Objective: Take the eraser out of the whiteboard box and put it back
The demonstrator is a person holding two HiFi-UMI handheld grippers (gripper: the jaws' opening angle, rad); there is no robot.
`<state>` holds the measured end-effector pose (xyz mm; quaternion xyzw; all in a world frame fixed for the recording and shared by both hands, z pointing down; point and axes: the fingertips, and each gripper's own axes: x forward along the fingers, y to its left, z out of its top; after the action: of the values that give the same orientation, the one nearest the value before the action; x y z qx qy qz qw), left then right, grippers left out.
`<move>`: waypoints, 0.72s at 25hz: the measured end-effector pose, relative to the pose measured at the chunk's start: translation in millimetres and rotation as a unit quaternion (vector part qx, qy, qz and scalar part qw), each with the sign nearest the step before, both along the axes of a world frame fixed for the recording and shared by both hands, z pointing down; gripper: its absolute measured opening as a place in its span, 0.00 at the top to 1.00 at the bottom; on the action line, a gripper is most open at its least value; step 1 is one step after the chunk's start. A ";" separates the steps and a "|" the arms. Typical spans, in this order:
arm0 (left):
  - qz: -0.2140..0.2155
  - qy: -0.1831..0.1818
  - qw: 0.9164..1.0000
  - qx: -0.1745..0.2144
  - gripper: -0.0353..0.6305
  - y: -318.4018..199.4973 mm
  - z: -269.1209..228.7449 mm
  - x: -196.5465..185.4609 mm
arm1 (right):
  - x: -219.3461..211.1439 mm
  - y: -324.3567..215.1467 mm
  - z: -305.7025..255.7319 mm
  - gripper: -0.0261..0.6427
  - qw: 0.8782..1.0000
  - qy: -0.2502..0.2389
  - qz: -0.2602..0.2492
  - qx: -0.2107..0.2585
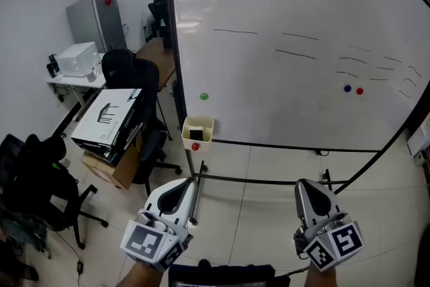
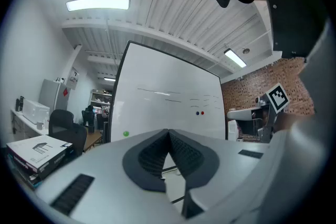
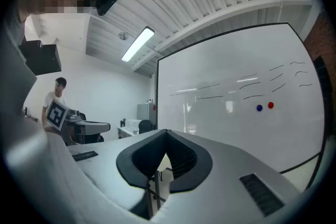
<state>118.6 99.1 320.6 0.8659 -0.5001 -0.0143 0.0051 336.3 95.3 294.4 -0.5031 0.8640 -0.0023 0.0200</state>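
L gripper (image 1: 190, 182) & R gripper (image 1: 304, 185) were both shut, empty, well back from whiteboard (image 1: 289, 44). Dark eraser (image 1: 195, 135) apparently sat in box (image 1: 199, 123) at board's lower-left corner. Nothing done yet: reach, grab, lift out, return all remained.

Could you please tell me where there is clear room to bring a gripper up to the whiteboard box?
The tiled floor between the whiteboard and the left gripper and right gripper is bare, so the whiteboard box is open from the front and right. Its left is crowded: stacked cartons and office chairs.
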 end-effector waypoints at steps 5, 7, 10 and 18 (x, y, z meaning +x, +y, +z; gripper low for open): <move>-0.003 0.000 1.000 -0.011 0.91 -17.0 11.3 -44.2 | -40.9 -18.0 6.8 0.94 1.000 0.001 0.003 0.001; -0.005 0.004 1.000 -0.015 0.91 -24.7 14.2 -55.6 | -55.6 -24.9 8.3 0.94 1.000 0.003 -0.003 -0.003; -0.009 0.009 1.000 -0.015 0.91 -35.9 16.0 -64.8 | -73.9 -35.9 9.9 0.94 1.000 0.015 -0.021 -0.005; -0.032 -0.002 0.999 -0.021 0.91 -75.2 15.2 -72.8 | -91.9 -87.0 11.4 0.94 0.998 -0.005 -0.062 -0.005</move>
<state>45.9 23.9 335.8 0.8491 -0.5277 -0.0026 0.0219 244.5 8.3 305.7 -0.4485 0.8935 -0.0101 0.0216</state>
